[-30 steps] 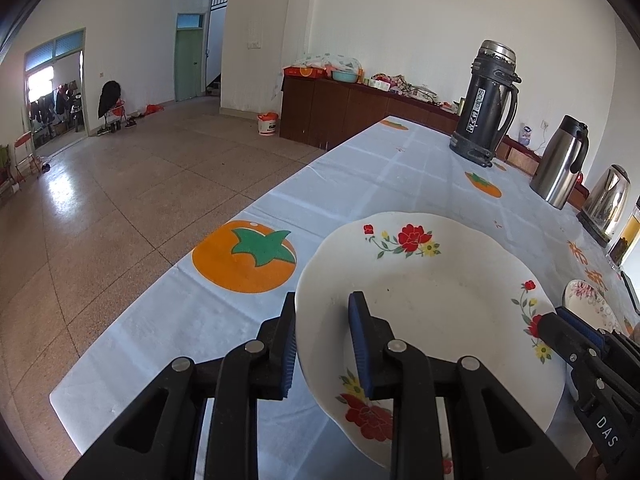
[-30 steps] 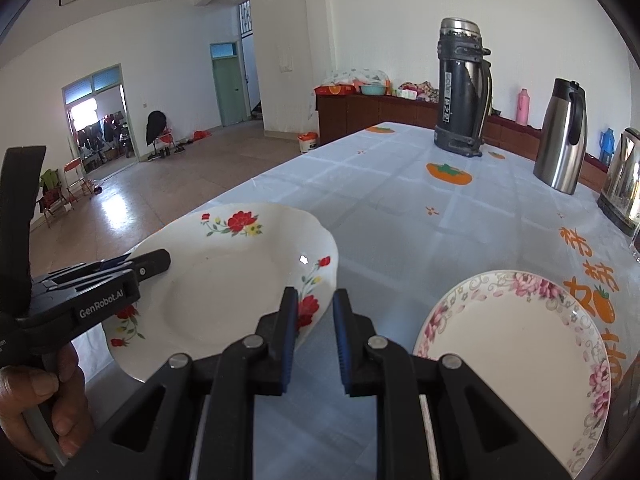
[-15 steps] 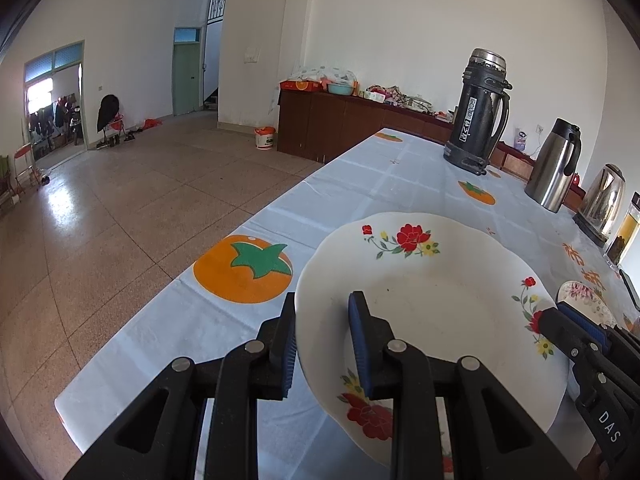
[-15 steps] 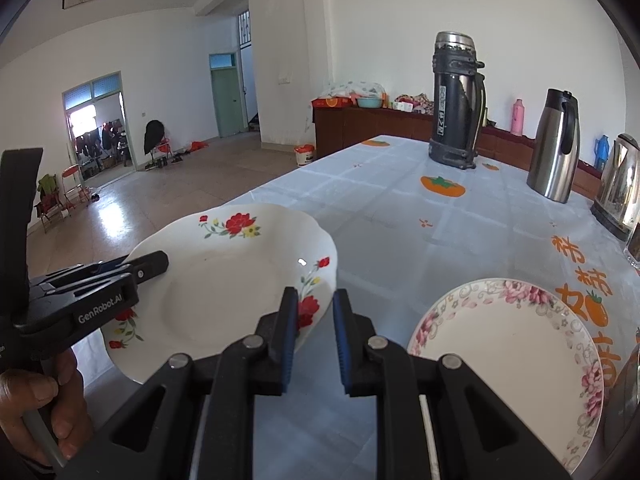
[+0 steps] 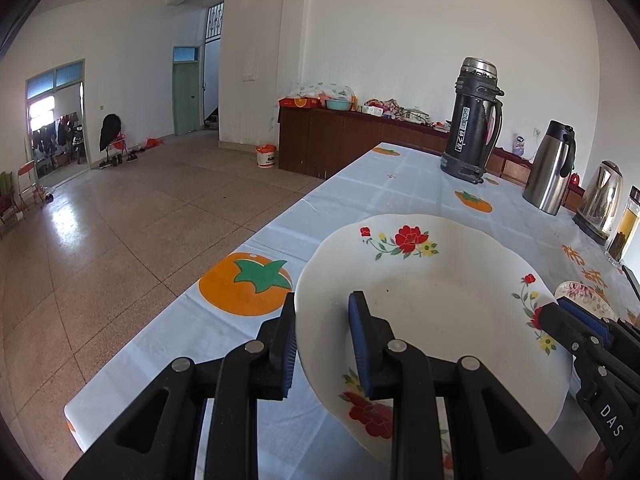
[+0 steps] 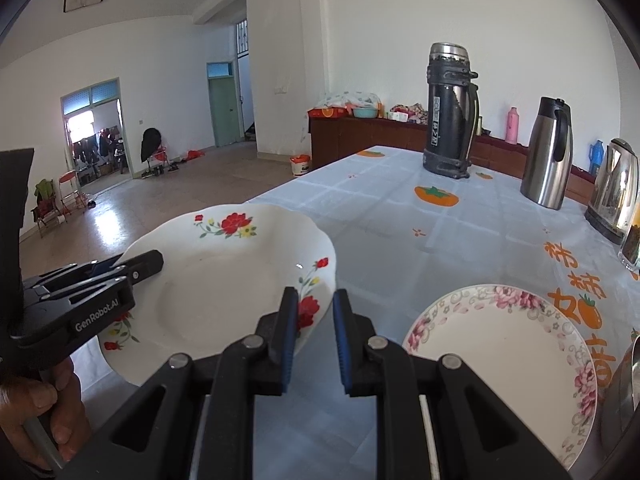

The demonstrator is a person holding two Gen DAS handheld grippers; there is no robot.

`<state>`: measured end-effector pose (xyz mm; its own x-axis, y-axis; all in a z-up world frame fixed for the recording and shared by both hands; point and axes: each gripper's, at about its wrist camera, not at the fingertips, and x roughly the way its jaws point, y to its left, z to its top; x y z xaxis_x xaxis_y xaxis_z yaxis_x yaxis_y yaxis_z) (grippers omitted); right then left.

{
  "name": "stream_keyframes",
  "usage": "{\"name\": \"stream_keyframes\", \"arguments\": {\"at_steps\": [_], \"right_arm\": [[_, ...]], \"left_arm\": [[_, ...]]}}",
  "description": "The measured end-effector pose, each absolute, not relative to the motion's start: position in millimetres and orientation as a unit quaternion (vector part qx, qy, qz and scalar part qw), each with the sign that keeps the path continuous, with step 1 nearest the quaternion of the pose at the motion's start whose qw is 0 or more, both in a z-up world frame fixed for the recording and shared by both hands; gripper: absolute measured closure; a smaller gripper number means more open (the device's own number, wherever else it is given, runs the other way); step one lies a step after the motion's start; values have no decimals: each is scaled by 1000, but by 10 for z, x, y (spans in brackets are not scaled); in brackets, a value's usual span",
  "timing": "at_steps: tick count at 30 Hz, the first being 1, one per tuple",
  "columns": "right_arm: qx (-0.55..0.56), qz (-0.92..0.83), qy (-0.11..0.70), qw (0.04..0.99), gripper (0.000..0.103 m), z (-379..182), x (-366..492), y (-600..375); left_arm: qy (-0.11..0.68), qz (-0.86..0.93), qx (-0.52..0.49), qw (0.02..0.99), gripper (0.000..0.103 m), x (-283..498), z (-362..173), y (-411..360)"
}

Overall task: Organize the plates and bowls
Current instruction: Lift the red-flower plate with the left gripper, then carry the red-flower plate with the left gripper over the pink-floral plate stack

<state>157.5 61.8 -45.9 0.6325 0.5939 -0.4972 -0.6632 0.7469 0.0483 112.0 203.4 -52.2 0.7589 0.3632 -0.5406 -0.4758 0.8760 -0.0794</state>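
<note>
Since a second ago you have tipped both grippers up a little: the far wall and the black flask (image 5: pixel 474 120) sit lower in both views, while the plate keeps its place between the pads. Your left gripper (image 5: pixel 322 346) is clamped on the near-left rim of the red-flowered plate (image 5: pixel 436 304), one blue pad under the rim and one on the inner face. Your right gripper (image 6: pixel 314 338) is nearly closed, its left pad against the plate's right rim by a red flower; whether the right pad touches the rim you cannot tell from these views. The plate is held tilted above the tablecloth (image 6: pixel 392 224), near the table's front-left corner. To its right a pink-flowered plate (image 6: pixel 504 356) lies flat on the cloth, apart from the first. Your left hand (image 6: pixel 38 412) shows at the lower left of the right view, wrapped round the handle.
</note>
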Motion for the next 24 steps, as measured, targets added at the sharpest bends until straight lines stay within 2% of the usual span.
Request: {"name": "stream_keyframes", "arguments": {"at_steps": [24], "right_arm": [[-46, 331, 223, 916, 85, -391, 1485, 421]], "left_arm": [[239, 222, -98, 940, 76, 1086, -424, 1848]]}}
